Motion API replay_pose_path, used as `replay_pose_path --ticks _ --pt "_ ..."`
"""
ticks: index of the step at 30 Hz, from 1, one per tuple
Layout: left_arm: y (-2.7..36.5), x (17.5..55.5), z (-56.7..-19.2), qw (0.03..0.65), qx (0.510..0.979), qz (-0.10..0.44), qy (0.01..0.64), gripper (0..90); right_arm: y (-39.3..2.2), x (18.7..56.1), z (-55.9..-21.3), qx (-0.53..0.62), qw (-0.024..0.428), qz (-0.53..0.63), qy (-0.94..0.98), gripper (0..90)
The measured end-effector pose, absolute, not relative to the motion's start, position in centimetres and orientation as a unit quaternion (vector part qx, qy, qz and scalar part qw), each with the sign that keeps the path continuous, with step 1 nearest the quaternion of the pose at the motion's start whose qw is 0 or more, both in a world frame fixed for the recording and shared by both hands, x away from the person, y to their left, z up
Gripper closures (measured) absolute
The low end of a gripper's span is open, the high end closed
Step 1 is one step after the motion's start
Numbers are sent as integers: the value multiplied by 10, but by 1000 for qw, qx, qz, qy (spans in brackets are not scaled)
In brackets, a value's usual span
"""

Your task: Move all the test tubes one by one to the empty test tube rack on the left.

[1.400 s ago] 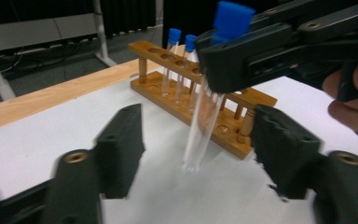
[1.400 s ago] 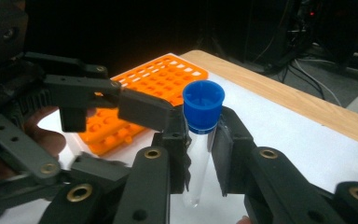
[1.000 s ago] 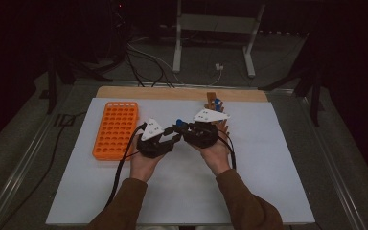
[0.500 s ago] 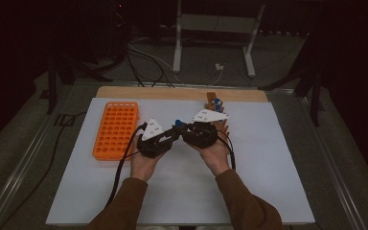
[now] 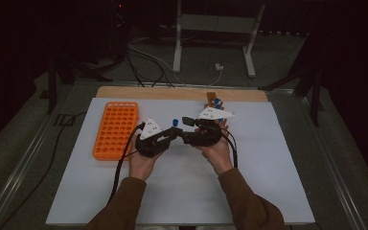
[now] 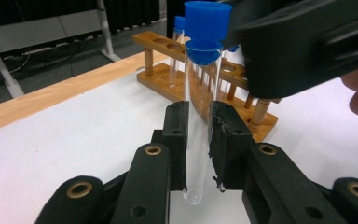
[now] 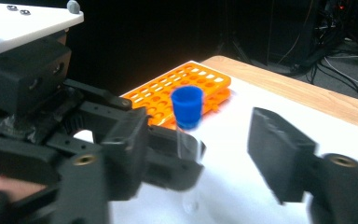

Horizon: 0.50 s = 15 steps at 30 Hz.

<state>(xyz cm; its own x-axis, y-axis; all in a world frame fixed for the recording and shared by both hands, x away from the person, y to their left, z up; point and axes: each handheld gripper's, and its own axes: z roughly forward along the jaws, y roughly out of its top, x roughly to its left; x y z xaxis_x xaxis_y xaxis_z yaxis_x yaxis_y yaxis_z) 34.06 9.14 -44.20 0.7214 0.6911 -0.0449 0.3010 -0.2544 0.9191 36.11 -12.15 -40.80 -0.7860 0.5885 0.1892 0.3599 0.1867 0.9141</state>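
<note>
A clear test tube (image 6: 199,116) with a blue cap (image 6: 206,28) stands upright between the pads of my left gripper (image 6: 199,140), which is shut on its lower half. In the high view the cap (image 5: 175,122) shows above the mat's middle, with the left gripper (image 5: 172,136) and right gripper (image 5: 188,125) meeting there. My right gripper (image 7: 205,140) is open, its jaws standing wide on either side of the capped tube (image 7: 187,112). One right jaw looms close beside the cap in the left gripper view.
An orange tube rack (image 5: 116,129) with several vacant holes lies left of the hands on the white mat (image 5: 268,163). A wooden rack (image 6: 214,74) holding other blue-capped tubes stands at the mat's far edge, right behind the held tube.
Both hands stay at almost the same spot. The capped tube has shifted slightly to the left, and the right gripper's jaws look spread wider.
</note>
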Motion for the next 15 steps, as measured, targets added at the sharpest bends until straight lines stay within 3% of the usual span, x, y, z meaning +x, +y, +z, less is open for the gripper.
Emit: replay_pose_path --ticks 4,10,15 --pt "98 341 -442 520 765 187 330 780 -128 362 -407 321 119 552 760 201" --pt "106 340 -442 520 761 190 337 780 -137 364 -409 346 154 523 764 28" --pt "119 338 -441 524 755 189 346 780 -147 363 -414 351 171 507 769 0"
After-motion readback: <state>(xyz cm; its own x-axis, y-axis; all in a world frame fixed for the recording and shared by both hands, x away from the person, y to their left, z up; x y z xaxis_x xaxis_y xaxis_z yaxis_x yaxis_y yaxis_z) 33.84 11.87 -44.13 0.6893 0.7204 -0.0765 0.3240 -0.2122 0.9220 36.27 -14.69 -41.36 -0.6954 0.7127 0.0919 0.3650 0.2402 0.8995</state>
